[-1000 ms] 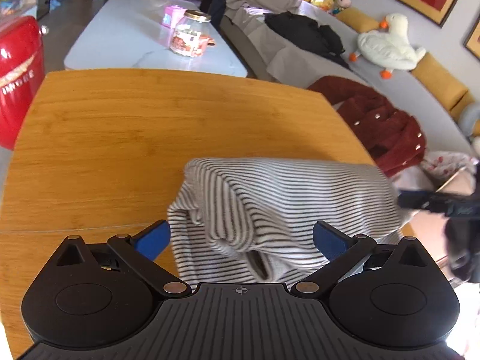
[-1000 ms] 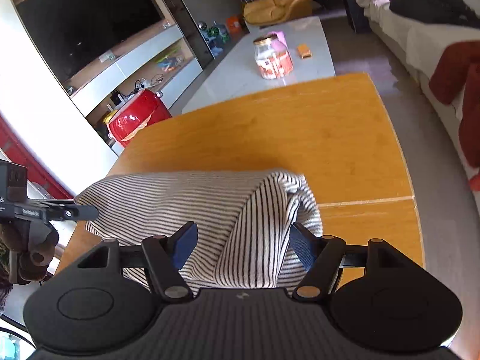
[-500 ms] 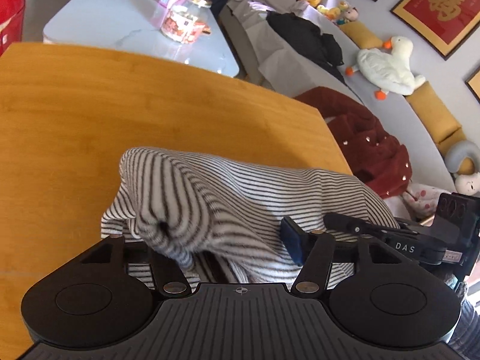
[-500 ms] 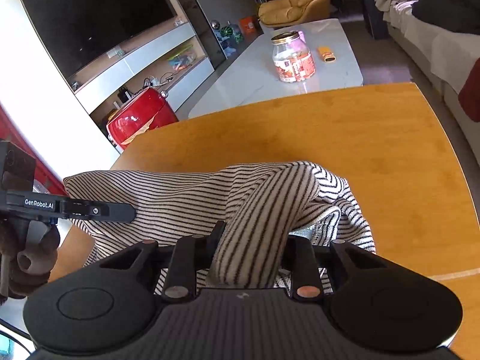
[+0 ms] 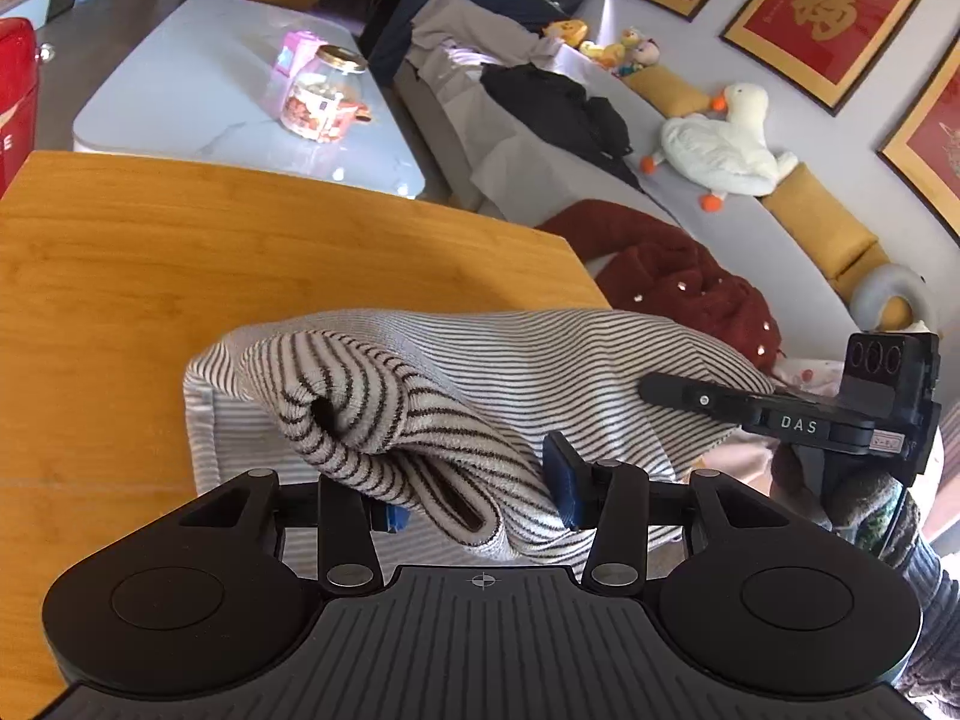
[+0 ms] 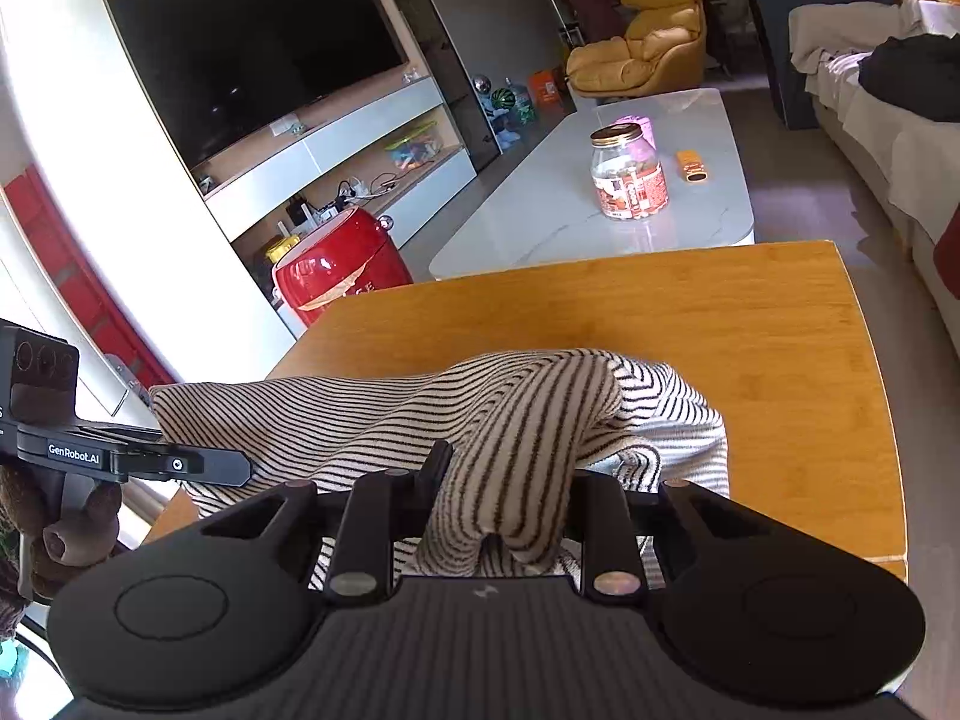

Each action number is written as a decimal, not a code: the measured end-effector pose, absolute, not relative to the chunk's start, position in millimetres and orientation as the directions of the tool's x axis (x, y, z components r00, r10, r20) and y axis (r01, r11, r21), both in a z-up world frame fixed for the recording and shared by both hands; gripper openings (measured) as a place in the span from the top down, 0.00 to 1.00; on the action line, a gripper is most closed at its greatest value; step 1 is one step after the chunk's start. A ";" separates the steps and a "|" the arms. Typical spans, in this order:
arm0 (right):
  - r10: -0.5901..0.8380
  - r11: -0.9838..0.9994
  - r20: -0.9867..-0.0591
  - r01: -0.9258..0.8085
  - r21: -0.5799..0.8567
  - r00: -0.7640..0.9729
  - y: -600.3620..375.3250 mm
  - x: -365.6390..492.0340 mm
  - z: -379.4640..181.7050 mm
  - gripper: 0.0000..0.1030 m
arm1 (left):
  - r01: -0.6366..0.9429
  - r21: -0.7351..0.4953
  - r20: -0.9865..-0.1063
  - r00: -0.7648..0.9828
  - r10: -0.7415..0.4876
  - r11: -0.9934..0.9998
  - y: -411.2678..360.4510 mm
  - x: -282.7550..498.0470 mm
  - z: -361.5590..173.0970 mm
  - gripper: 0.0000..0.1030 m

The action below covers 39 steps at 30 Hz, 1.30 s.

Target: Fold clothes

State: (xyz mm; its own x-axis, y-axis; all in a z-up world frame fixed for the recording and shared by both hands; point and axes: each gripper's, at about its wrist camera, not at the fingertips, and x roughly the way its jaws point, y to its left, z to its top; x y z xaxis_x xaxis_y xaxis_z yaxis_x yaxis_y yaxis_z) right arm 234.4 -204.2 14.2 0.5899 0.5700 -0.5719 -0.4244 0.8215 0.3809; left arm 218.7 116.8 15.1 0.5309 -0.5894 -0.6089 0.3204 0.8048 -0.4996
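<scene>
You've got both claws biting now. Your left gripper (image 5: pixel 474 495) is clamped on a thick bunched roll of the striped garment (image 5: pixel 480 360), blue pads squeezing the cloth from either side. Your right gripper (image 6: pixel 501 498) is likewise pinched shut on a raised hump of the same garment, at its other end. The garment sits on the near part of the wooden table (image 5: pixel 180 264), at about six o'clock in both wrist views, already doubled into a compact bundle, with its gripped ends drawn up off the wood.

By the look of it, you're mid-fold: the piece is already layered over itself, but it's lumpy and the edges aren't squared. I'd judge at least one more fold-over and a flattening are left, and more clothes lie on the sofa (image 5: pixel 750 228) at one o'clock: a dark red fleece (image 5: pixel 678 282) and a black garment (image 5: pixel 552 102).

Containers: a lidded glass jar (image 6: pixel 627 171) on the white coffee table (image 6: pixel 540 210) at twelve o'clock, filled with something I can't make out. The red drum (image 6: pixel 336 276) at ten o'clock is closed; contents hidden.
</scene>
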 end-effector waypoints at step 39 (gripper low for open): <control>0.333 0.942 -0.638 -0.280 0.186 0.695 -203.4 154.7 -26.4 0.38 | 0.210 -0.543 -0.579 0.608 -0.543 0.813 117.3 207.8 -27.0 0.19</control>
